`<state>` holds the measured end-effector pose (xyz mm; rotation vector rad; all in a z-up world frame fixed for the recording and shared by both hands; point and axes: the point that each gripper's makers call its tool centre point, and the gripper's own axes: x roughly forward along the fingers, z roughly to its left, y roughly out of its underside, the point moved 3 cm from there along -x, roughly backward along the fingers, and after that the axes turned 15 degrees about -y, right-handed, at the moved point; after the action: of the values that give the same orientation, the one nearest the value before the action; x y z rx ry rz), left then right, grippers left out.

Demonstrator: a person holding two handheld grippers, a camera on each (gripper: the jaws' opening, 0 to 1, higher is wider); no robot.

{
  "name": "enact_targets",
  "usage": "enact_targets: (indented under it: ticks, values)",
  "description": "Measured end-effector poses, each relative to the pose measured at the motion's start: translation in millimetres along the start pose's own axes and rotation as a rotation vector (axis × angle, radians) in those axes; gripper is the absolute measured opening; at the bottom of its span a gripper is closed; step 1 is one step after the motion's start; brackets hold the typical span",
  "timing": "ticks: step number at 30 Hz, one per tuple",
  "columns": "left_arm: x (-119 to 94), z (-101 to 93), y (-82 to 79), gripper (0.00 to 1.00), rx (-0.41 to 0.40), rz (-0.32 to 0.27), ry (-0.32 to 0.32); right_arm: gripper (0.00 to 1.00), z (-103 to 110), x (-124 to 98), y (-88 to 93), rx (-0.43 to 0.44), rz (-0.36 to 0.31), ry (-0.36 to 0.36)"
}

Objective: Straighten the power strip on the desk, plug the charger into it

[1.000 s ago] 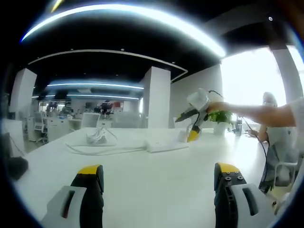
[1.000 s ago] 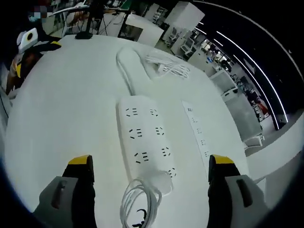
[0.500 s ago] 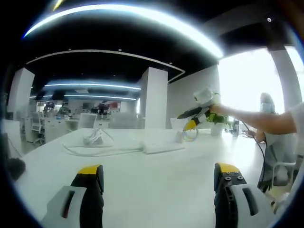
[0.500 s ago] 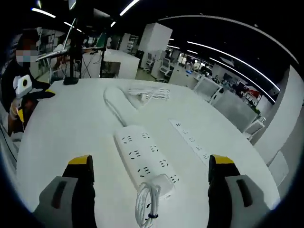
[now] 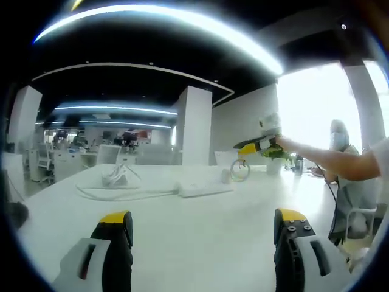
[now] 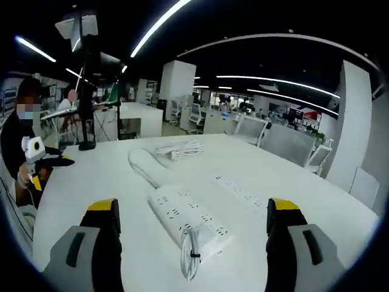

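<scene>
Here both pairs of yellow-tipped fingers stand wide apart and hold nothing: the right gripper point(image 6: 188, 222) hangs above the wide white multi-socket power strip point(image 6: 187, 214), which lies skewed on the desk with a coiled white cable point(image 6: 190, 258) at its near end. Squaring it calls for gripping one end low and pivoting gently. A slimmer white strip point(image 6: 240, 191) lies beside it. The left gripper point(image 5: 200, 234) hovers well back. The glossy white desk point(image 6: 97, 182) sits in an open-plan office.
</scene>
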<state>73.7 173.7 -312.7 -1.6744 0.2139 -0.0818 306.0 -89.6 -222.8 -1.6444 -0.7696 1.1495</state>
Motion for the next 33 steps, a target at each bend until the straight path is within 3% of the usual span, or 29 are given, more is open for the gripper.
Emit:
enact_targets:
  ticks: [14, 25, 33]
  values:
    - [2.3, 1.3, 2.9, 0.99, 0.002, 0.005, 0.004, 1.0, 11.0, -37.9, -3.4, 0.019, -0.122, 0.071]
    - [2.7, 5.5, 4.7, 0.99, 0.0, 0.007, -0.005, 1.0, 16.3, -66.4, 20.5, 0.033, -0.147, 0.144]
    - [4.0, 3.5, 3.9, 0.99, -0.002, 0.004, -0.001, 1.0, 25.1, -92.1, 20.0, 0.05, -0.228, 0.177]
